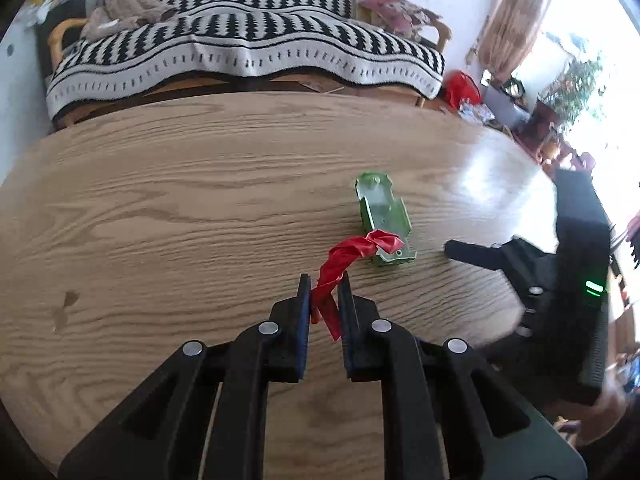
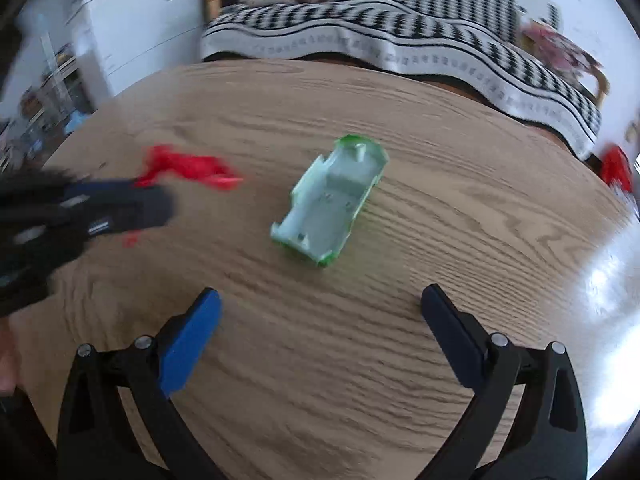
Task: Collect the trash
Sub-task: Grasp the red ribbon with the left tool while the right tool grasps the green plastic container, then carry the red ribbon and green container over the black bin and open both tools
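Note:
My left gripper (image 1: 325, 280) is shut on a crumpled red wrapper (image 1: 352, 256), which trails out past the fingertips above the wooden table (image 1: 180, 200). In the right wrist view the same red wrapper (image 2: 188, 168) shows blurred at the left, held by the left gripper (image 2: 160, 204). A green plastic toy-car shell (image 1: 380, 216) lies upside down on the table, just beyond the wrapper. My right gripper (image 2: 320, 300) stands open, a short way in front of the green shell (image 2: 332, 200), with nothing between its fingers. From the left wrist view, the right gripper (image 1: 460, 250) appears at the right edge.
A sofa with a black-and-white blanket (image 1: 240, 48) runs behind the table's far edge. A white cabinet (image 2: 132, 28) stands at the back left. A red bag (image 1: 462, 88) and clutter sit on the floor by a bright window. A small stain (image 1: 66, 304) marks the tabletop.

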`<action>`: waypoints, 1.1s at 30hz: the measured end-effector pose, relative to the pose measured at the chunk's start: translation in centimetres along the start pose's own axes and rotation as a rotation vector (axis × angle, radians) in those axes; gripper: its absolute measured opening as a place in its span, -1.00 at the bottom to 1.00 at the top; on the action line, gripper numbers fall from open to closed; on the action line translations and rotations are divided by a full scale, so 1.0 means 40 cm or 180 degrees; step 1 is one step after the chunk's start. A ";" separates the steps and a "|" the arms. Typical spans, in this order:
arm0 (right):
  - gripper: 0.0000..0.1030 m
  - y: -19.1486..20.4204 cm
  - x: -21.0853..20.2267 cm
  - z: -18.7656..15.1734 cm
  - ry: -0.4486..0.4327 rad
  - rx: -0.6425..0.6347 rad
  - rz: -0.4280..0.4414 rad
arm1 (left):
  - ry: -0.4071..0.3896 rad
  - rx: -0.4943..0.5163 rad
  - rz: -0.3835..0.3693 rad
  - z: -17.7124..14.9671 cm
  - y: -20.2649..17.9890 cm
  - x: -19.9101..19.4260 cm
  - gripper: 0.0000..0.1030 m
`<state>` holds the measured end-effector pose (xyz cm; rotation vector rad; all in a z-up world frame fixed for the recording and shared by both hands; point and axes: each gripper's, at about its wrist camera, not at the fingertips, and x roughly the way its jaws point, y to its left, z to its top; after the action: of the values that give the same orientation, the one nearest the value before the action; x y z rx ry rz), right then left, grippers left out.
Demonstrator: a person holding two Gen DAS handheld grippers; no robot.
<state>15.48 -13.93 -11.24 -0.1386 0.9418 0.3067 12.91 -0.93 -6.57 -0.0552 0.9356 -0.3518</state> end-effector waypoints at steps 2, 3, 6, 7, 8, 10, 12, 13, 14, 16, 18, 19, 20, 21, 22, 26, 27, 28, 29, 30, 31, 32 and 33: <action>0.89 -0.005 0.015 0.019 -0.0005 0.0218 -0.0147 | -0.0032 -0.0096 0.0138 -0.009 0.022 -0.022 -0.76; 0.89 -0.005 0.022 0.028 -0.0008 0.0301 -0.0207 | -0.0034 -0.0117 0.0211 -0.015 0.031 -0.027 -0.76; 0.74 -0.008 0.037 0.054 -0.0062 0.0532 -0.0368 | 0.0056 -0.0347 0.0296 -0.035 0.062 -0.035 -0.76; 0.56 -0.009 0.038 0.058 -0.0084 0.0577 -0.0387 | 0.0094 -0.0427 0.0325 -0.042 0.068 -0.036 -0.76; 0.11 -0.009 0.034 0.060 -0.0123 0.0613 -0.0405 | 0.0107 -0.0443 0.0351 -0.044 0.070 -0.035 -0.76; -0.35 -0.007 0.019 0.054 -0.0201 0.0647 -0.0364 | 0.0097 -0.0401 0.0420 -0.040 0.061 -0.032 -0.76; -0.36 -0.010 0.002 0.038 -0.0202 0.0689 -0.0300 | 0.0070 -0.0340 0.0437 -0.033 0.043 -0.032 -0.76; -0.36 -0.012 -0.006 0.029 -0.0187 0.0706 -0.0296 | 0.0050 -0.0296 0.0438 -0.027 0.029 -0.030 -0.76; -0.36 -0.021 -0.018 0.018 -0.0166 0.0733 -0.0295 | 0.0042 -0.0245 0.0430 -0.022 0.012 -0.026 -0.76; -0.36 -0.041 -0.048 -0.007 -0.0170 0.0762 -0.0344 | 0.0031 -0.0185 0.0411 -0.016 -0.021 -0.017 -0.76; -0.36 -0.076 -0.097 -0.039 -0.0184 0.0815 -0.0411 | 0.0024 -0.0152 0.0372 -0.014 -0.051 -0.009 -0.76; -0.36 -0.102 -0.131 -0.063 -0.0196 0.0865 -0.0461 | 0.0023 -0.0121 0.0335 -0.010 -0.071 -0.003 -0.76; -0.36 -0.124 -0.162 -0.083 -0.0202 0.0904 -0.0516 | 0.0012 -0.0096 0.0295 -0.006 -0.093 0.002 -0.76; -0.36 -0.145 -0.189 -0.105 -0.0212 0.0931 -0.0558 | 0.0004 -0.0075 0.0267 -0.006 -0.108 0.004 -0.76; -0.36 -0.167 -0.218 -0.125 -0.0226 0.0957 -0.0607 | 0.0003 -0.0029 0.0223 -0.006 -0.136 0.008 -0.76; -0.36 -0.279 -0.360 -0.246 -0.0281 0.1165 -0.0865 | -0.0013 0.0159 0.0048 -0.007 -0.248 0.016 -0.76; -0.36 -0.303 -0.385 -0.275 -0.0286 0.1225 -0.0915 | -0.0019 0.0234 -0.0008 -0.011 -0.285 0.016 -0.76; -0.36 -0.332 -0.415 -0.308 -0.0290 0.1302 -0.0971 | -0.0029 0.0296 -0.0046 -0.016 -0.316 0.016 -0.76; -0.36 -0.369 -0.453 -0.354 -0.0288 0.1404 -0.1047 | -0.0041 0.0368 -0.0084 -0.020 -0.352 0.016 -0.76; -0.36 -0.393 -0.477 -0.387 -0.0280 0.1476 -0.1103 | -0.0048 0.0418 -0.0111 -0.023 -0.381 0.017 -0.76; -0.36 -0.422 -0.506 -0.427 -0.0270 0.1568 -0.1171 | -0.0050 0.0504 -0.0173 -0.032 -0.430 0.018 -0.76; -0.36 -0.453 -0.535 -0.471 -0.0259 0.1665 -0.1233 | -0.0044 0.0549 -0.0211 -0.037 -0.456 0.022 -0.76; -0.36 -0.476 -0.558 -0.506 -0.0245 0.1738 -0.1283 | -0.0029 0.0625 -0.0275 -0.048 -0.503 0.026 -0.76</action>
<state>-6.35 -41.45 -5.24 0.1840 0.8690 -0.3181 6.46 -20.01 -4.53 0.0827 0.8875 -0.5216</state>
